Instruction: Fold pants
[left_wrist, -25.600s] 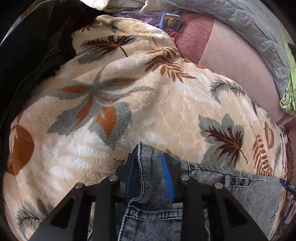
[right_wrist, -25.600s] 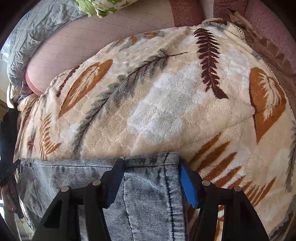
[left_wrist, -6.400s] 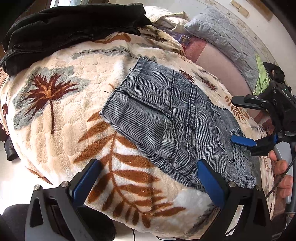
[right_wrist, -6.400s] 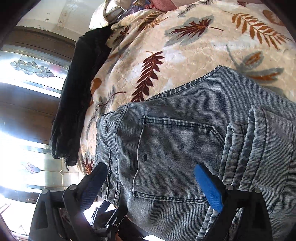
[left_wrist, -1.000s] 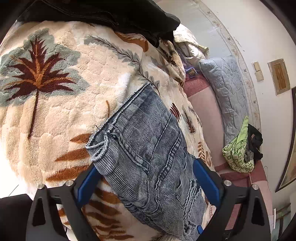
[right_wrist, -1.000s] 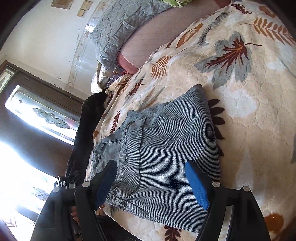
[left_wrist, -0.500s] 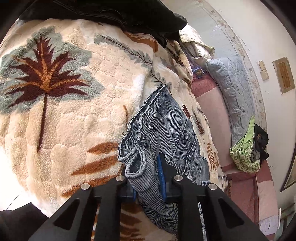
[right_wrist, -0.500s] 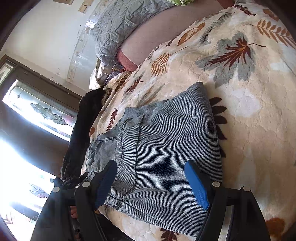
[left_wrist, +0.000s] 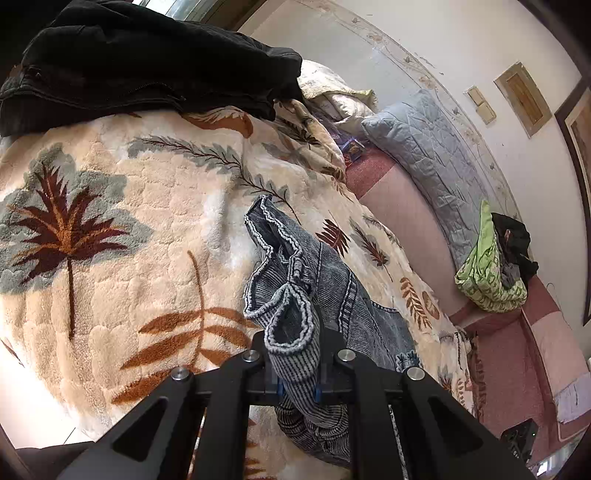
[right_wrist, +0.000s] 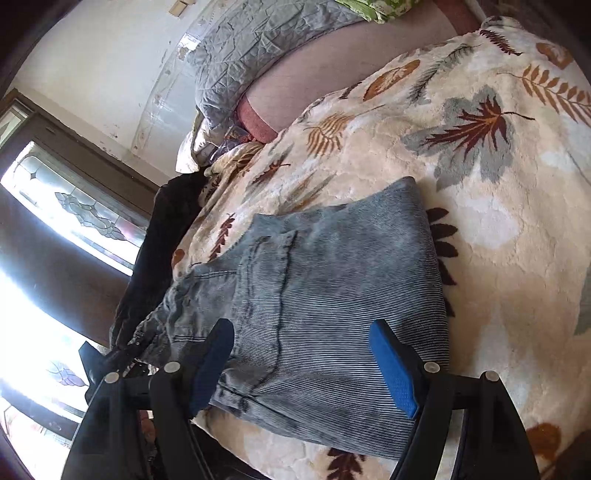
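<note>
Left gripper (left_wrist: 295, 380): its jaws are closing, and a bunched hem of the pants (left_wrist: 291, 332) is pinched between them; the blue pads press on the denim from both sides, and only slivers of them show.
Pants at the left gripper: grey-blue ribbed denim; the gripped edge is lifted off the blanket (left_wrist: 110, 258) and rises in a loop just ahead of the fingertips, with a second frayed hem standing up farther ahead. The rest of the cloth trails away to the right of the claw and below it.
Right gripper (right_wrist: 303, 365): jaws stand wide apart, nothing clamped; the blue pads (right_wrist: 393, 373) hang above the near part of the pants (right_wrist: 332, 295), one on each side, and whether they touch the cloth cannot be told.
Pants at the right gripper: lying folded and flat on the blanket (right_wrist: 498, 221), directly ahead of and under the claw; a back pocket shows left of centre. The left end is crumpled and drawn up toward the other gripper, seen at the lower left edge.
Blanket: cream plush with brown, orange and grey leaf prints, covering the bed on which the pants lie.
Dark garment (left_wrist: 147, 74): black clothing heaped far ahead and left of the left gripper, on the blanket's far edge.
Grey quilted cushion (left_wrist: 424, 155): far ahead and right of the left gripper, by the wall.
</note>
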